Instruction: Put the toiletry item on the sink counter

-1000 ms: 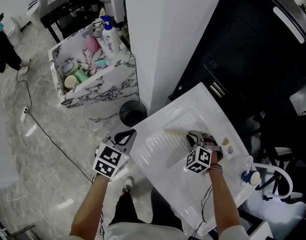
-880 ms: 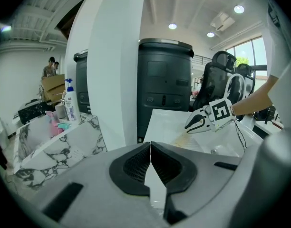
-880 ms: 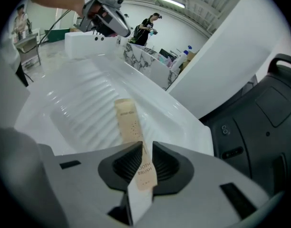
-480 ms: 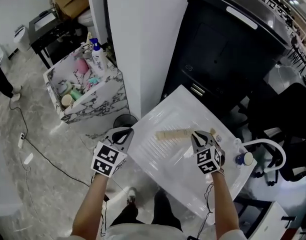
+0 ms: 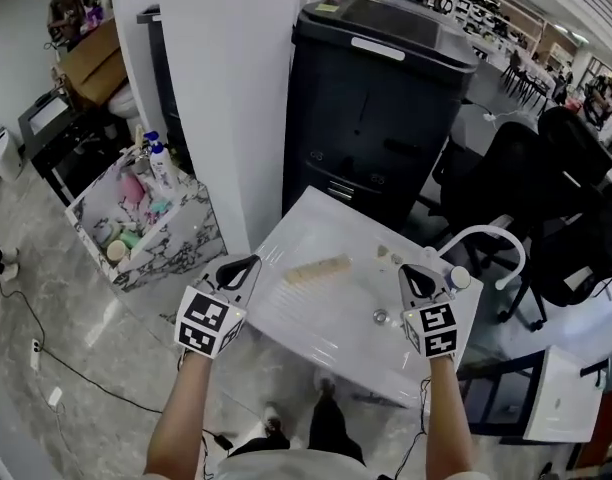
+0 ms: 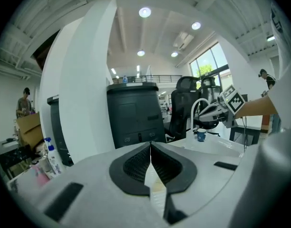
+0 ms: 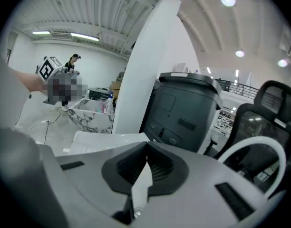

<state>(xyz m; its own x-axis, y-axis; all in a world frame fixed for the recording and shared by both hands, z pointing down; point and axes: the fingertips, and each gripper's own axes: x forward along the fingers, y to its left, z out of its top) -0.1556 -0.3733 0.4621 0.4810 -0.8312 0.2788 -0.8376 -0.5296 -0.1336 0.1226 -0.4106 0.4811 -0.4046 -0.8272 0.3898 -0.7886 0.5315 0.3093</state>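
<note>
Shows glossy, smooth white on the tabletop [image 5: 331, 230] (ribbed along one side), matt black plastic on the bin [image 5: 386, 88], and a polished, veined, stone-like sheen across the floor [image 5: 66, 308].

Pale grey left gripper [image 5: 238, 268] and right gripper [image 5: 418, 280], black ribbed jaw pads [image 6: 136, 166], each topped by a cube [image 5: 208, 323] of black-and-white square markers, bare forearms, seemingly a white top [image 5: 286, 468], dark trousers [image 5: 329, 426]

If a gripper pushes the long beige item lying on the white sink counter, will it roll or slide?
The beige item looks flat and bar-shaped, so it would probably slide, not roll. The sink counter appears smooth and glossy, so the item may skid easily. It also looks thin, so it is likely light.
</note>
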